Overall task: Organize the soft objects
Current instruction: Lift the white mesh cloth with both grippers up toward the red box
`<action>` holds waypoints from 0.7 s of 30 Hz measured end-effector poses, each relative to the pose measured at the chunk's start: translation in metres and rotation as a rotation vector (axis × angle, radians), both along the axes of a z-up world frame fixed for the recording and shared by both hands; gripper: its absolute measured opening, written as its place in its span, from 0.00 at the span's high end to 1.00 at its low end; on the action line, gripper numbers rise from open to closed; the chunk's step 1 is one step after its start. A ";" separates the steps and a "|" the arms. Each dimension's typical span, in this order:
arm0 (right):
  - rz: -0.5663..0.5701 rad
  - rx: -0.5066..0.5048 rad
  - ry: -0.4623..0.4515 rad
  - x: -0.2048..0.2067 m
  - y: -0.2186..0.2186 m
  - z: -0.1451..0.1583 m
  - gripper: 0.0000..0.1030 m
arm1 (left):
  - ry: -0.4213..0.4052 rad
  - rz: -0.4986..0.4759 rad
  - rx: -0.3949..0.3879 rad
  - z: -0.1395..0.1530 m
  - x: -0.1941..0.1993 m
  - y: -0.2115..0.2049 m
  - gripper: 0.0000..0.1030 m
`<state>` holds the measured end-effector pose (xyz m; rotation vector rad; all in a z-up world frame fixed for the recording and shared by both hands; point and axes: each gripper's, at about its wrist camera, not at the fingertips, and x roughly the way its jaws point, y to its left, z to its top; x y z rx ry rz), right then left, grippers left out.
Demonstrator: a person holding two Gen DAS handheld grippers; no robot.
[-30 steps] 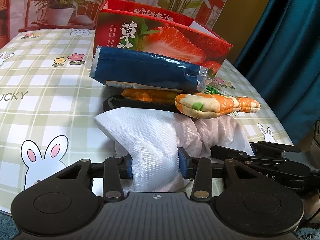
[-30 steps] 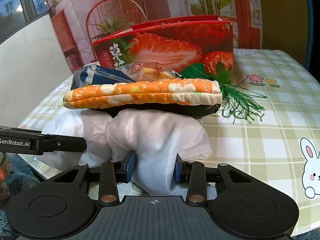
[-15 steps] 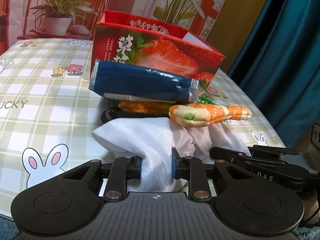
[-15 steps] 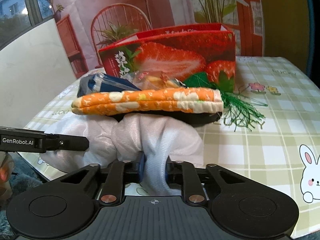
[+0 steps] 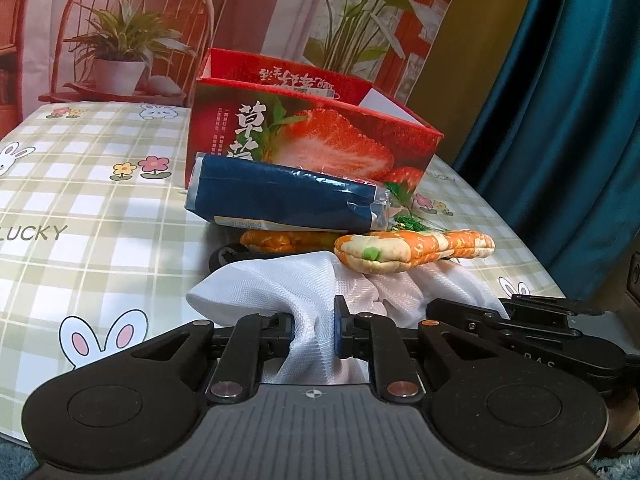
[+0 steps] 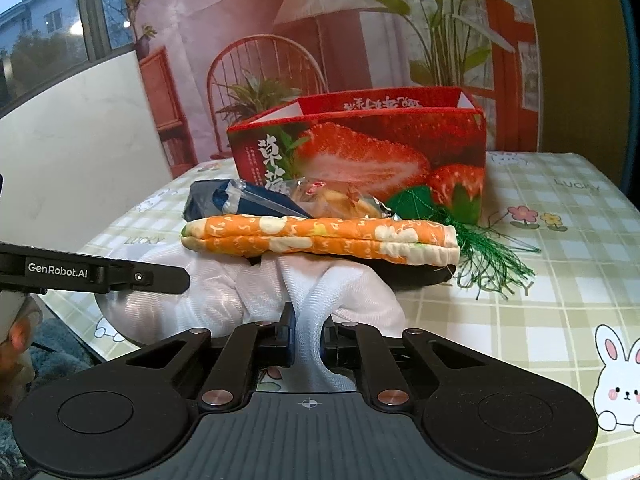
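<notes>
Both grippers clamp the white mesh cloth (image 5: 280, 292) at the table's near edge: the left gripper (image 5: 314, 330) has just been closing on one bunched fold, and the right gripper (image 6: 308, 336) is pinched tight on another. Atop the cloth lies the orange quilted mitt (image 6: 320, 236); behind it sit a blue packet (image 5: 284, 196), then the strawberry box (image 6: 360, 152).

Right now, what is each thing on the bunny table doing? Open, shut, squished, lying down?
Left gripper: just closed, shut on the white mesh cloth.
Right gripper: just closed, shut on the same cloth.
White mesh cloth: bunched, pinched at two spots.
Orange floral pot holder: lying flat across the cloth.
Blue packet: sealed, lying on its side.
Strawberry box: top open, upright.
Green tassel: splayed on the tablecloth.
</notes>
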<state>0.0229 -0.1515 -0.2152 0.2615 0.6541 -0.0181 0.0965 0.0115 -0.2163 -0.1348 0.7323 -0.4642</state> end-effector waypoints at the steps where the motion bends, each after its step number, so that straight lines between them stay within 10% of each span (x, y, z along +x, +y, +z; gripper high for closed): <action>1: 0.000 0.000 0.000 0.000 0.000 0.000 0.91 | -0.001 0.000 -0.002 0.000 0.000 0.000 0.84; 21: -0.009 0.019 0.029 0.003 -0.003 -0.006 0.91 | 0.021 -0.001 0.003 -0.004 0.002 0.000 0.84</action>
